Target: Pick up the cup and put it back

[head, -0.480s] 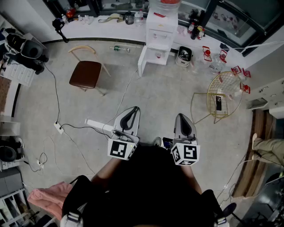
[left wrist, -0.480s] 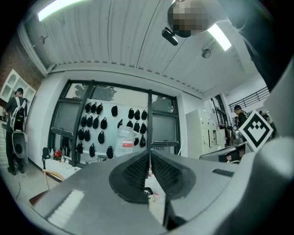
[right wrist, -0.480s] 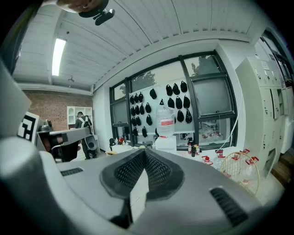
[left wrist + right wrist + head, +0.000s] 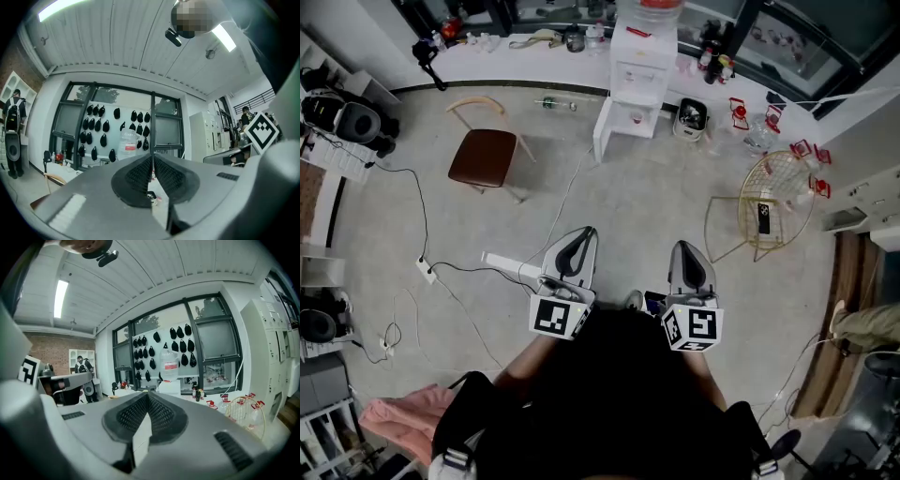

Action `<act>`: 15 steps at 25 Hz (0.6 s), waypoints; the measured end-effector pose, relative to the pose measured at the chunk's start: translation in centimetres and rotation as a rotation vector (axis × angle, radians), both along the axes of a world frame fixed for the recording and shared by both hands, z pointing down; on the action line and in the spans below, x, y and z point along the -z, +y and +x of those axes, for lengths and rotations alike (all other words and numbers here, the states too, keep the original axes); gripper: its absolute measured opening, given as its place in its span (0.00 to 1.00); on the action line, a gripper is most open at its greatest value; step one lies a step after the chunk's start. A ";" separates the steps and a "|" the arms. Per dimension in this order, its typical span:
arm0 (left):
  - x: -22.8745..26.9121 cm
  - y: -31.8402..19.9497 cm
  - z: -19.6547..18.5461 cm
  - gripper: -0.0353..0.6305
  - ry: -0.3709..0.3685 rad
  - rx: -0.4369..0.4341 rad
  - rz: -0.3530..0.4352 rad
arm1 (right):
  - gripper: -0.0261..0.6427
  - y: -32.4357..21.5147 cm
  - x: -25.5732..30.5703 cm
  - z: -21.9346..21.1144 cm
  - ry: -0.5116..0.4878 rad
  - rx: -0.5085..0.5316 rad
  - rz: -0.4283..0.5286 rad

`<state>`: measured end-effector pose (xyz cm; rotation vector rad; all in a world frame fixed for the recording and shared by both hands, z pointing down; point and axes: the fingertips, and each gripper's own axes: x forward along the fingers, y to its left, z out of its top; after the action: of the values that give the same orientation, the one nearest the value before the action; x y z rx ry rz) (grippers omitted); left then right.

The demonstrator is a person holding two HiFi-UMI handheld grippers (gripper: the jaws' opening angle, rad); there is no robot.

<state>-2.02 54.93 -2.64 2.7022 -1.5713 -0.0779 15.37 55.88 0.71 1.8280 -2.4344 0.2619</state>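
**Cup: not found in any view; both grippers clenched and empty**

Change since half a second ago: almost none. The head view has drifted slightly, so the speaker (image 4: 352,120) at far left sits a little lower in the picture, and a bystander's leg (image 4: 865,323) at the right edge has drawn back toward the corner. Neither gripper has left its place. By my reading no reach has begun, and the cup must first be located.

Contents, left to right:
- Speaker and stacked gear, far left wall.
- Black cable (image 4: 422,216) running across the floor to a power strip (image 4: 425,270).
- Pink cloth (image 4: 398,417), lower left.
- Brown-seated chair (image 4: 483,155), standing alone.
- Left gripper (image 4: 581,232), held level, jaws pressed together with nothing between them.
- White water dispenser (image 4: 636,70) against the far counter, bottle on top.
- Right gripper (image 4: 685,247), tipped slightly down, jaws likewise closed on nothing.
- Gold wire chair (image 4: 773,202), small red items scattered near it.

Obstructions: open floor lies directly ahead of both grippers. The cable and the two chairs flank any walk toward the counter and are the likeliest things to snag.
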 end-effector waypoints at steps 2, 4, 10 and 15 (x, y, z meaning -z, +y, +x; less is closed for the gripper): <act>0.1 0.0 -0.1 0.08 0.000 0.000 0.003 | 0.03 0.0 0.4 -0.2 0.001 0.004 0.017; 0.1 0.0 -0.2 0.08 0.000 0.002 0.006 | 0.03 0.0 1.3 -0.3 -0.002 0.002 0.048; 0.0 0.1 -0.7 0.08 0.011 0.007 0.001 | 0.37 -0.5 1.2 -1.1 -0.023 0.015 0.048; 0.2 0.0 -1.9 0.08 0.009 0.003 0.009 | 0.43 -0.8 -0.6 -2.7 0.005 0.046 -0.015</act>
<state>-3.88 54.94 -2.79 2.7028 -1.5761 -0.0971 12.62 55.13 1.32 1.7628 -2.4606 0.2708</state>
